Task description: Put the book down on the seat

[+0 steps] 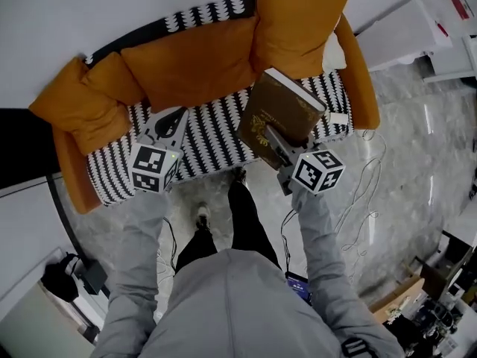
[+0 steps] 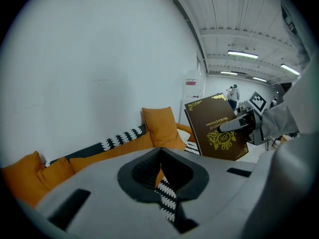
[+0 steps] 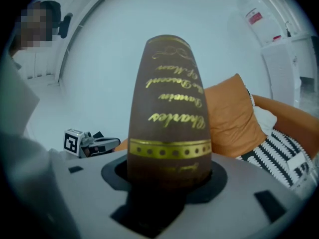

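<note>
A brown book (image 1: 282,109) with gold lettering hangs tilted over the right end of the sofa's black-and-white seat (image 1: 209,144). My right gripper (image 1: 273,137) is shut on its lower edge. In the right gripper view the book's spine (image 3: 169,113) stands between the jaws and fills the middle. My left gripper (image 1: 173,118) hovers over the left part of the seat, shut and holding nothing. The left gripper view shows the book (image 2: 217,128) and the right gripper (image 2: 235,125) at the right, above the seat (image 2: 192,146). The left gripper (image 3: 107,143) shows at the left of the right gripper view.
Orange cushions (image 1: 194,58) line the sofa's back and arms. A small white object (image 1: 339,118) lies at the seat's right end. Cables (image 1: 365,192) trail over the marble floor. White furniture (image 1: 406,32) stands at the right, a black bag (image 1: 59,278) at the lower left.
</note>
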### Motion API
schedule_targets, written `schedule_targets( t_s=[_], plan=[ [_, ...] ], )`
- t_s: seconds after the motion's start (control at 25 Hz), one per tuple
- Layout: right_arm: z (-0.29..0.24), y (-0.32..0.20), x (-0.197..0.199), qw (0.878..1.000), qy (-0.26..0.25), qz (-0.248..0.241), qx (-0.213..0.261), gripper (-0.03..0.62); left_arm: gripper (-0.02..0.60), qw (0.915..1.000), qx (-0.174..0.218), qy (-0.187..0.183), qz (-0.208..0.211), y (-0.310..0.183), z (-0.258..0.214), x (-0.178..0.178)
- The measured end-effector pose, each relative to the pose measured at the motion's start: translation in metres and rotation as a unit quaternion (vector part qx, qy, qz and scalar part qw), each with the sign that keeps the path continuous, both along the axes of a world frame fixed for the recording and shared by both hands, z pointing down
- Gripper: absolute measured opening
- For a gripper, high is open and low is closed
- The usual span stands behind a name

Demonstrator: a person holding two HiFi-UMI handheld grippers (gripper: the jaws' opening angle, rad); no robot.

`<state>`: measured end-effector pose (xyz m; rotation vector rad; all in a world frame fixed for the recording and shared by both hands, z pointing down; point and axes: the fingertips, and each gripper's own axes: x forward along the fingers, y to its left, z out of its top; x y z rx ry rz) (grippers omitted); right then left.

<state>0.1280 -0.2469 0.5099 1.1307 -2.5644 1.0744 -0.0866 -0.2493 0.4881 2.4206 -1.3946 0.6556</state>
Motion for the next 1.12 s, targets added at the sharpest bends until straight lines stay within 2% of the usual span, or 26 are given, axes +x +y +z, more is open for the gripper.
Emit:
schedule_targets(
  t_s=[0.24, 0.68, 0.88, 1.12],
  plan=[
    [0.057, -0.017, -0.007, 0.999, -0.017, -0.015, -0.043, 0.247, 0.025, 0.9997, -0.02, 0.005, -0.015, -0.012, 0.039, 0.007],
    [0.161, -0.028, -0.037, 0.993, -0.038, -0.049, -0.102, 0.247, 0.025, 0.9971, -0.066, 0.017, -0.034, -0.012, 0.138, -0.002],
    [0.223, -0.03, -0.05, 0.986, -0.048, -0.055, -0.149, 0.247, 0.025, 0.9953, -0.085, 0.021, -0.042, -0.013, 0.187, -0.008],
    [0.285, -0.026, -0.052, 0.979, -0.032, -0.073, -0.19, 0.247, 0.025, 0.9941, -0.1, 0.019, -0.038, -0.015, 0.229, -0.001]
  ],
)
